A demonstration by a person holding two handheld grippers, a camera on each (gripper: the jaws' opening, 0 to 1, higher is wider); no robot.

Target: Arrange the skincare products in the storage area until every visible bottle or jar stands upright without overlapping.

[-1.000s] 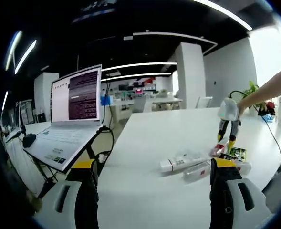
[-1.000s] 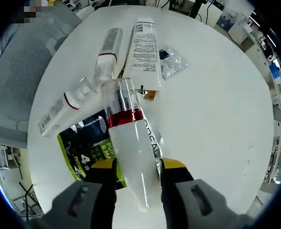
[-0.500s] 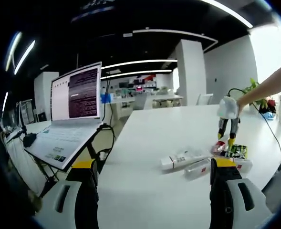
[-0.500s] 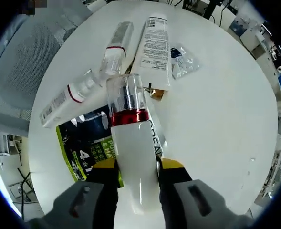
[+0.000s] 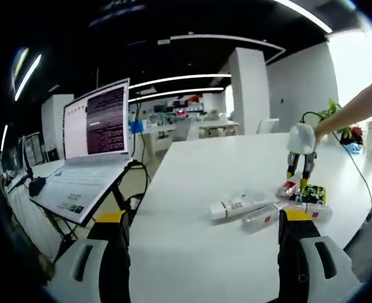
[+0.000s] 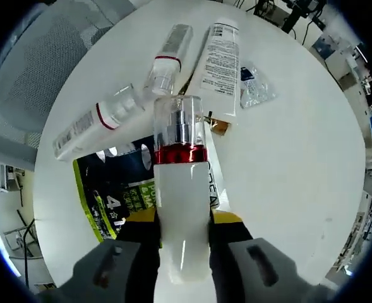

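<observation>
Held over the white table (image 6: 299, 164) and the dark sachet (image 6: 119, 189), pinched in the right gripper (image 6: 182, 221), the red-banded pump bottle (image 6: 180, 189) perhaps risked tipping onto nearby tubes (image 6: 220, 60) if released crooked; left gripper (image 5: 201, 224) spread, idle.

My jaws stand apart over the white table (image 5: 192, 189). Ahead lie tubes (image 5: 239, 206); my other gripper (image 5: 297, 178) hangs above them. A laptop (image 5: 84, 151) sits left.
</observation>
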